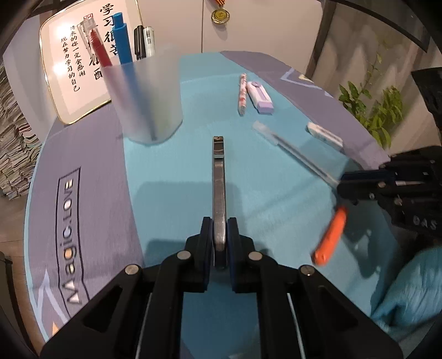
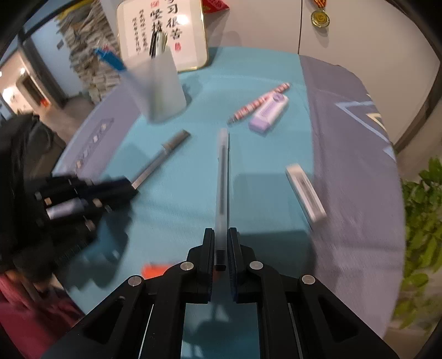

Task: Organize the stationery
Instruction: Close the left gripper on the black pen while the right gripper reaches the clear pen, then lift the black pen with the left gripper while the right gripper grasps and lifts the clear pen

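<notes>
My left gripper [image 1: 220, 234] is shut on a grey metallic pen [image 1: 219, 190] that points forward above the teal mat; both also show in the right wrist view, the gripper [image 2: 121, 190] and the pen [image 2: 163, 157]. My right gripper [image 2: 221, 243] is shut on a clear pen [image 2: 222, 182]; both show in the left wrist view, the gripper [image 1: 348, 185] and the pen [image 1: 292, 150]. A frosted pen cup [image 1: 146, 96] holds red, blue and black pens. On the mat lie a patterned pen [image 1: 242, 94], a purple eraser case [image 1: 259, 97], a white eraser [image 1: 324, 135] and an orange marker [image 1: 330, 236].
A framed calligraphy board [image 1: 74, 69] leans behind the cup. A stack of books [image 1: 13, 143] stands at the far left, off the round table [image 1: 91, 154]. A green plant [image 1: 378, 110] stands at the right. A medal [image 1: 220, 15] hangs on the wall.
</notes>
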{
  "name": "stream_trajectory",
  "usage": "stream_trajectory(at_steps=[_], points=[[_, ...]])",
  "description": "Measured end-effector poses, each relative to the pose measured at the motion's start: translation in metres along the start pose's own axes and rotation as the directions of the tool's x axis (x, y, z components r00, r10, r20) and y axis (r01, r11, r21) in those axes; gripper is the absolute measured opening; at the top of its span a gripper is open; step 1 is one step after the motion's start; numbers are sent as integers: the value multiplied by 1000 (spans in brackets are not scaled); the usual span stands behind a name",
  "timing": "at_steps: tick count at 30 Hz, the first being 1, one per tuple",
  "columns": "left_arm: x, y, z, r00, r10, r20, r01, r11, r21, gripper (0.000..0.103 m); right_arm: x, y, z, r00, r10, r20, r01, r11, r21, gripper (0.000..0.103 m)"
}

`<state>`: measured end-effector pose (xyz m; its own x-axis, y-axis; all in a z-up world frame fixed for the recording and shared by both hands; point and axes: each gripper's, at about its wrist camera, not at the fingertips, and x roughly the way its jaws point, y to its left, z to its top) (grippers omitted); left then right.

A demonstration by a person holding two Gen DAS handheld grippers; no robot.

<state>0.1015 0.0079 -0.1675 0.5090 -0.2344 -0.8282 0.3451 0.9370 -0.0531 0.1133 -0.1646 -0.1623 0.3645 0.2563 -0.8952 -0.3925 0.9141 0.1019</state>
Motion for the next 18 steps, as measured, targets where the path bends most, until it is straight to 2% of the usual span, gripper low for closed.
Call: stream_trajectory(at_steps=[3, 7, 8, 9, 11, 13, 18], points=[[-5, -2, -5, 999, -26, -19, 26, 1000, 4, 9, 1, -2, -3, 999, -34, -6, 34, 999, -10, 11], [-9, -3, -1, 1000, -9, -3, 9, 1000, 4, 10, -1, 4, 15, 996, -71, 46, 71, 997, -13, 14], [-9, -2, 2, 1000, -9, 0, 9, 1000, -3, 11, -2, 4, 20, 995, -70, 64, 71, 997, -14, 21], [-8, -1, 6, 1000, -12, 2, 12, 1000, -11, 12, -3, 5, 27, 994, -66, 83, 67, 998, -15, 34], [-5, 1, 15, 1000, -19, 5, 19, 1000, -17, 13, -1, 6, 41, 992, -73, 106, 75, 997, -13, 54], [-1, 1, 24, 1000, -16, 9, 16, 1000, -17, 15, 3, 7, 52, 989, -78, 129, 81, 997, -15, 54], [11, -1, 40, 999, -30, 11, 30, 999, -28, 36, 20, 5, 73, 992, -83, 95, 82, 997, 13, 51]])
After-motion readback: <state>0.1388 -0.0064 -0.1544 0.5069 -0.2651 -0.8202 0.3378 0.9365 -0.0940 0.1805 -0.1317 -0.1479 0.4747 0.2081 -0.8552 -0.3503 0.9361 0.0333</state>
